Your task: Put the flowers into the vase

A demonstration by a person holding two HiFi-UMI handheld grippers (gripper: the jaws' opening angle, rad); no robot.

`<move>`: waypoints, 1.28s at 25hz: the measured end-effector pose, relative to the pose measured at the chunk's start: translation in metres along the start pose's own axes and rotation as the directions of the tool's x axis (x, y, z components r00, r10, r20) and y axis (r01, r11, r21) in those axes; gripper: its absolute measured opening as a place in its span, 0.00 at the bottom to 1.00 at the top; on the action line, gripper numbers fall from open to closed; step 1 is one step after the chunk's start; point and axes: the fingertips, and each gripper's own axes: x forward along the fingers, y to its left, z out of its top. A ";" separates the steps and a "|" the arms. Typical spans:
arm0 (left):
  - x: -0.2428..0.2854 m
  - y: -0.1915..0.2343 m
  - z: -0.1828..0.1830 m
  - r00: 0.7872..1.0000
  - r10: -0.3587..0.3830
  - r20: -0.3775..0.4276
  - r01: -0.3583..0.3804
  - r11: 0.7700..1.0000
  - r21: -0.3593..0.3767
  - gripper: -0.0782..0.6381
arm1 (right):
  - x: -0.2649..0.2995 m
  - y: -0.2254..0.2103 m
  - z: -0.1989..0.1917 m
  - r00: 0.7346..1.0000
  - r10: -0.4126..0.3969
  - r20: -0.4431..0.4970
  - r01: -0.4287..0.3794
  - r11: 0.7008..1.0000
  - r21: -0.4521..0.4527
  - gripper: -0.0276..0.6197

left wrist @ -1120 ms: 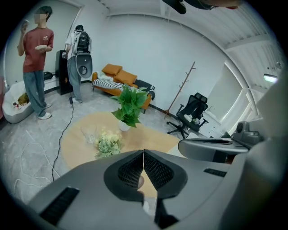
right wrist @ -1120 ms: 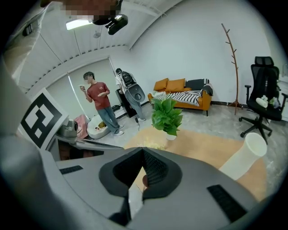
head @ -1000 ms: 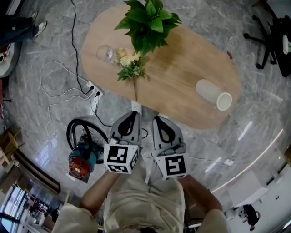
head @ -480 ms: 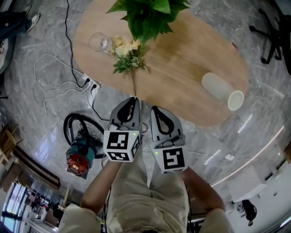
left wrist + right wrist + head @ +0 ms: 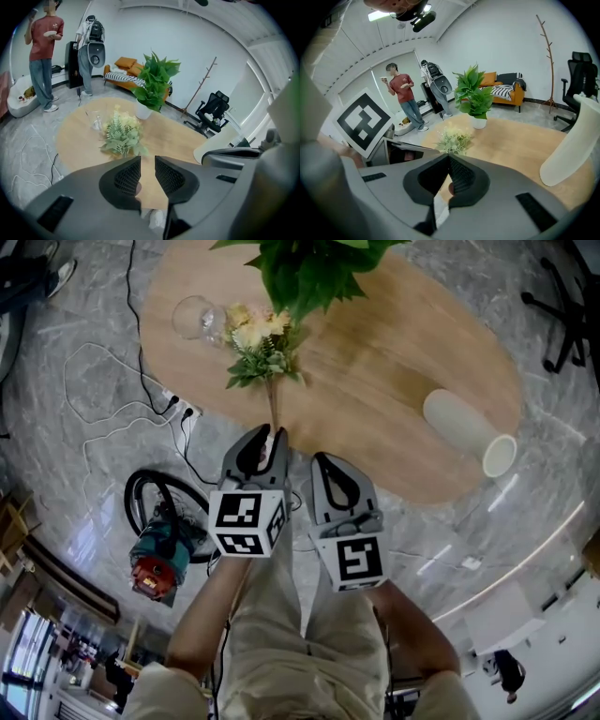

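The bunch of pale yellow flowers with green foliage [image 5: 255, 345] lay flat on the oval light-wood table [image 5: 384, 371], its long brown stem [image 5: 274, 404] pointing toward the near edge. Just beside the blooms a clear glass vase [image 5: 192, 317] lay on its side, and a leafy green plant in a white pot [image 5: 150, 86] stood behind them. Well apart, at the table's right end, a white cylindrical vase [image 5: 464, 423] also lay on its side, its mouth toward the table's edge. The left gripper [image 5: 147, 164] hung at the near edge by the stem's end, its jaws narrowly apart and opening, with only bare tabletop showing through the gap. The right gripper [image 5: 449, 161] hung just beside it, jaws pressed together on nothing. Below the table's left side, a white power strip [image 5: 183, 411] with cables lay on the grey marble floor [image 5: 75, 456].
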 end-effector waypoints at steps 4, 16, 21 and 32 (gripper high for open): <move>0.018 0.011 -0.010 0.999 0.005 -0.035 -0.005 1.000 0.006 0.24 | 0.008 -0.002 -0.008 1.000 0.003 -0.003 -0.003 1.000 0.002 0.05; 0.054 0.049 -0.018 0.991 0.071 -0.116 -0.073 0.997 -0.013 0.24 | 0.019 -0.007 -0.015 1.000 -0.009 0.001 0.009 1.000 0.014 0.05; 0.062 0.052 -0.019 0.987 0.078 -0.144 -0.082 0.996 -0.022 0.24 | 0.022 -0.011 -0.019 1.000 -0.022 -0.007 0.022 1.000 0.006 0.05; 0.077 0.057 -0.023 0.974 0.104 -0.204 -0.117 0.992 -0.054 0.24 | 0.035 -0.018 -0.019 0.999 0.002 -0.037 -0.003 0.999 -0.046 0.05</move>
